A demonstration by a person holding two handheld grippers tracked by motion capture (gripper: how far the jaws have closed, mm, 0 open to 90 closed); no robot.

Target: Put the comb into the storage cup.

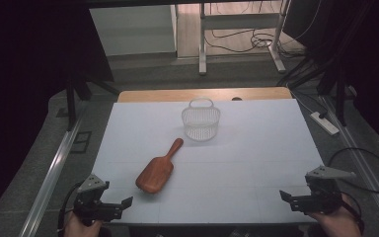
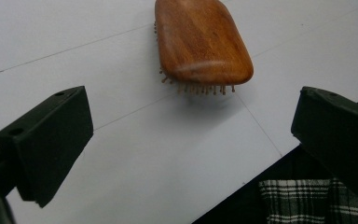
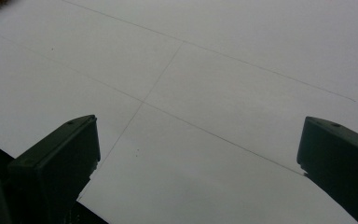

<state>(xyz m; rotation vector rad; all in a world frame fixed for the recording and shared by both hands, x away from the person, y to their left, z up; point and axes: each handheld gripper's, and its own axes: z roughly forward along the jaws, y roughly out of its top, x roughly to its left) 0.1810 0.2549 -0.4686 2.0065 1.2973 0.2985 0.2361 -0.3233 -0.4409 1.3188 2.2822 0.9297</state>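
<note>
A brown wooden hairbrush [image 1: 157, 169] lies bristles down on the white table [image 1: 256, 148], its handle pointing toward a small clear plastic basket [image 1: 201, 121] farther back. My left gripper [image 1: 114, 207] hovers at the table's near left corner, open, with the brush head [image 2: 200, 39] a short way ahead of its jaws and nothing between them. At the near right corner my right gripper [image 1: 293, 200] is open over bare table [image 3: 205, 93], its jaws wide apart and empty.
The near table edge [image 2: 242, 182] runs just under the left jaws, with plaid cloth [image 2: 303, 200] below it. A wooden strip [image 1: 202, 95] borders the far edge. Metal rails [image 1: 49, 177] flank the table, and a power strip [image 1: 325, 123] lies on the floor at right.
</note>
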